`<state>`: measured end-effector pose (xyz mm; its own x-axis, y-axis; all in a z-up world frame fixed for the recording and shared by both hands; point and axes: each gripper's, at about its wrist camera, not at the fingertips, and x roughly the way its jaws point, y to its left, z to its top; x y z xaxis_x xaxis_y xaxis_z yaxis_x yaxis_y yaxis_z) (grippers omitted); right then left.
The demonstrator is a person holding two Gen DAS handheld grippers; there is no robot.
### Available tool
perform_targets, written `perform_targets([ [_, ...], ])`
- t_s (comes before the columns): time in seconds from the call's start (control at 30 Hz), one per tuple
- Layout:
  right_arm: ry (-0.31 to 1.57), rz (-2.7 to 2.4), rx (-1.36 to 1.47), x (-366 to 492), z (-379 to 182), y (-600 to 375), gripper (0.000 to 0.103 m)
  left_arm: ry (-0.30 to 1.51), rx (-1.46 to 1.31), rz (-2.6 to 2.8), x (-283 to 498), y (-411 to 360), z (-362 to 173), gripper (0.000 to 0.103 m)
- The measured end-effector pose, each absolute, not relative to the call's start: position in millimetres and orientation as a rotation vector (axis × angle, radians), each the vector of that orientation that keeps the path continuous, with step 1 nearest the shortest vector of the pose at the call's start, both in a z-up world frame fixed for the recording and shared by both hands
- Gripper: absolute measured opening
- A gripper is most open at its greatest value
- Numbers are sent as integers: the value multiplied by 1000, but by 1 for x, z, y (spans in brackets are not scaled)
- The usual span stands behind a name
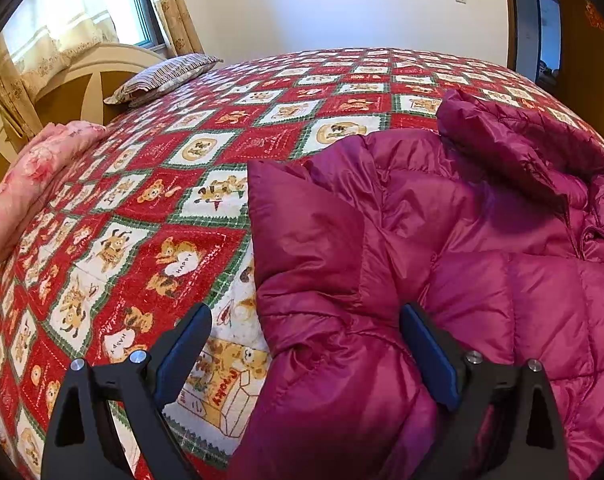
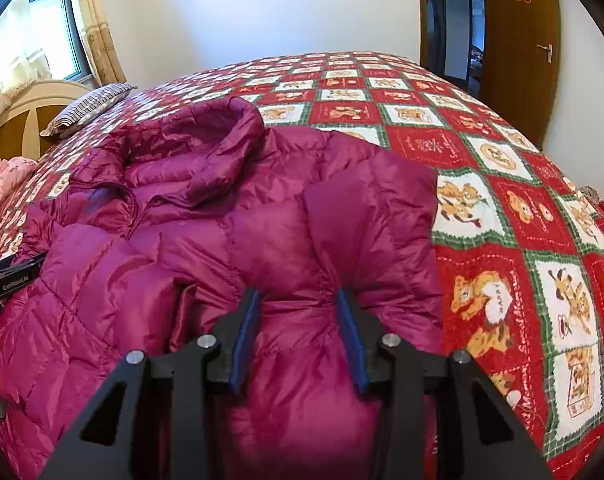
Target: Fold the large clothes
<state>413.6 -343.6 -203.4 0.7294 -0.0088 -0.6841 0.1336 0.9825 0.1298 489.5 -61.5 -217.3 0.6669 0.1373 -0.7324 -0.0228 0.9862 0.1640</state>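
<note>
In the left wrist view, the magenta down jacket (image 1: 442, 240) is lying on the bed's teddy-bear quilt (image 1: 150, 216), with a sleeve folded in over its body on the side nearer the pink pillow (image 1: 34, 184) and the striped pillow (image 1: 162, 78). The left claw (image 1: 306, 356) is hanging released, its jaws spread wide: one blue pad is sitting over bare quilt just beside the jacket's edge, the other is touching the puffy fabric. Nothing is being gripped.

In the right wrist view, the right claw (image 2: 298, 336) is straddling a ridge of the jacket (image 2: 230, 232) near its hem, on the side of the jacket away from the pillows. The pads are partly apart and appear to be pressing the bulging fabric between them, so it seems to be grasping the jacket. The hood (image 2: 222, 148) is lying bunched at the jacket's far end.

The slick, air-filled shell is likely to slip from a shallow pinch. Lifting with only one claw holding could drag the jacket askew and undo the folded sleeves.
</note>
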Motion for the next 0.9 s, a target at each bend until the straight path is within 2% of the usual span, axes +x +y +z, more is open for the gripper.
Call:
perform_targets([
  [0.9,757,-113,114,415,-207,-335,44,847,149,90,492,-61,-220,97],
])
